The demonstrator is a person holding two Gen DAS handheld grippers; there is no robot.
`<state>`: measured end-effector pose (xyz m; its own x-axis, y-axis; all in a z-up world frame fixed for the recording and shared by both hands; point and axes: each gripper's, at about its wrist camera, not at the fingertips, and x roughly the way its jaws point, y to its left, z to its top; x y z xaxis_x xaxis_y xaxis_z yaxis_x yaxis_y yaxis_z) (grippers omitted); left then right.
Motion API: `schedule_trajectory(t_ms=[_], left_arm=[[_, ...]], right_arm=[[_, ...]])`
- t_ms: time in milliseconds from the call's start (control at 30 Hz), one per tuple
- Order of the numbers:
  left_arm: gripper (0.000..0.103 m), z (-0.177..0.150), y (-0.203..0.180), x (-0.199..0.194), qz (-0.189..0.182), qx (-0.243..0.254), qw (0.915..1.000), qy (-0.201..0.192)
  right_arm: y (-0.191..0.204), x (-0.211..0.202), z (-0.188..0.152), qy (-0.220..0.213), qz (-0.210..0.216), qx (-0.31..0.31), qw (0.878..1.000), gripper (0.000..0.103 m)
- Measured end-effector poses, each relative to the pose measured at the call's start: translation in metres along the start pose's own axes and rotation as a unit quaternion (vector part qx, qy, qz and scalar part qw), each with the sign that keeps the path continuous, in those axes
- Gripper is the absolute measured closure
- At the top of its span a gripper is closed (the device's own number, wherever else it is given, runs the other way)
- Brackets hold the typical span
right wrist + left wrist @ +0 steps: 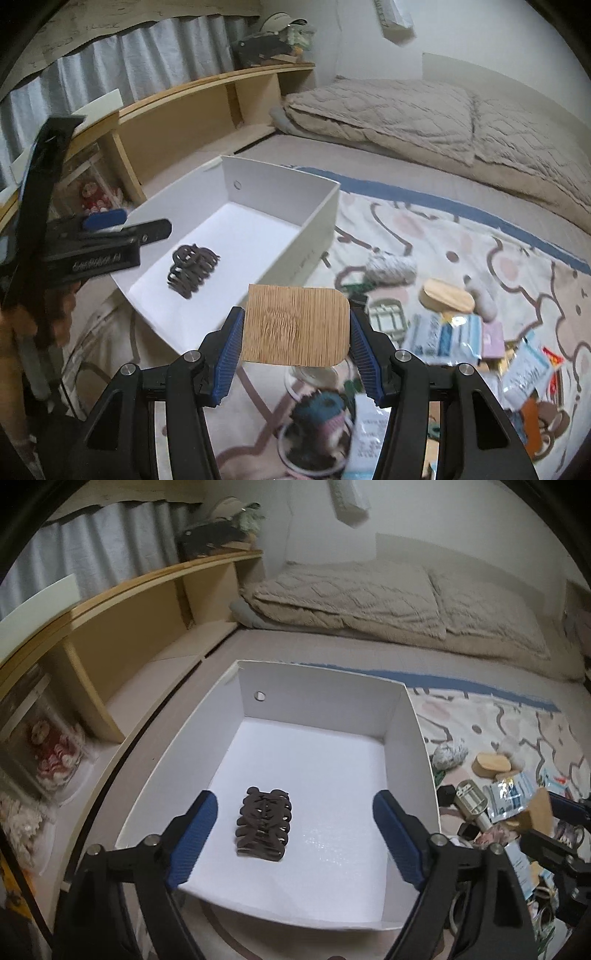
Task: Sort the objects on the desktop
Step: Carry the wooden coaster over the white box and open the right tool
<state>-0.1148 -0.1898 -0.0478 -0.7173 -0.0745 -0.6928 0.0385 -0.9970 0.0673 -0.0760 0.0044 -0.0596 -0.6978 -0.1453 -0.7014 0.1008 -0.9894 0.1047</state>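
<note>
Both grippers same build: matte black plastic linkage arms w/ round silver screws at the pivots, blue ribbed rubber pads on the fingers. Left gripper (295,834) pads look dimpled/textured up close; right gripper (295,354) pads show fine ridges. Left gripper's black body carries pale embossed lettering, unreadable.

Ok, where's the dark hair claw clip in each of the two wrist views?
Left wrist view: the hair claw clip lies on the white box floor, low centre, between the open left gripper fingers but untouched.
Right wrist view: the clip sits left of centre in the box.
Shared landmark: the round hole in the box's far wall.
</note>
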Motion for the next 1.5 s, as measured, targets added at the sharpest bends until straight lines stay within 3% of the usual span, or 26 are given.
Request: schedule_trajectory(t_ms=[200,367,533,667,833,933,1067,1167,1500], left_arm=[[0.012,-0.009,0.013,-0.021,0.007,-0.047,0.9983,-0.035],[0.001,-0.017,0.023,-0.029,0.039,-0.073,0.9951,-0.055],[0.001,-0.026,0.033,-0.030,0.080,-0.090,0.9897,-0.077],[0.001,-0.030,0.045,-0.030,0.129,-0.098,0.9816,-0.101],[0.001,-0.037,0.067,-0.025,0.130,-0.133,0.9771,-0.103],[0.001,-0.040,0.076,-0.028,0.147,-0.148,0.9695,-0.128],[0.001,-0.043,0.089,-0.043,0.167,-0.178,0.9548,-0.170],[0.001,-0.045,0.095,-0.052,0.168,-0.191,0.9483,-0.190],[0.001,-0.046,0.105,-0.046,0.140,-0.207,0.9514,-0.180]], right_arm=[[0.010,0.013,0.017,-0.002,0.006,-0.008,1.000,0.047],[0.025,0.030,0.035,-0.001,0.014,-0.030,0.999,0.047],[0.041,0.054,0.049,0.009,0.031,-0.047,0.998,0.047],[0.061,0.081,0.060,0.035,0.047,-0.070,0.996,0.047],[0.078,0.113,0.063,0.078,0.064,-0.087,0.991,0.047],[0.089,0.131,0.062,0.107,0.059,-0.112,0.986,0.047],[0.104,0.151,0.059,0.144,0.050,-0.153,0.976,0.047],[0.110,0.163,0.055,0.175,0.053,-0.177,0.967,0.047],[0.133,0.188,0.041,0.255,0.055,-0.298,0.918,0.047]])
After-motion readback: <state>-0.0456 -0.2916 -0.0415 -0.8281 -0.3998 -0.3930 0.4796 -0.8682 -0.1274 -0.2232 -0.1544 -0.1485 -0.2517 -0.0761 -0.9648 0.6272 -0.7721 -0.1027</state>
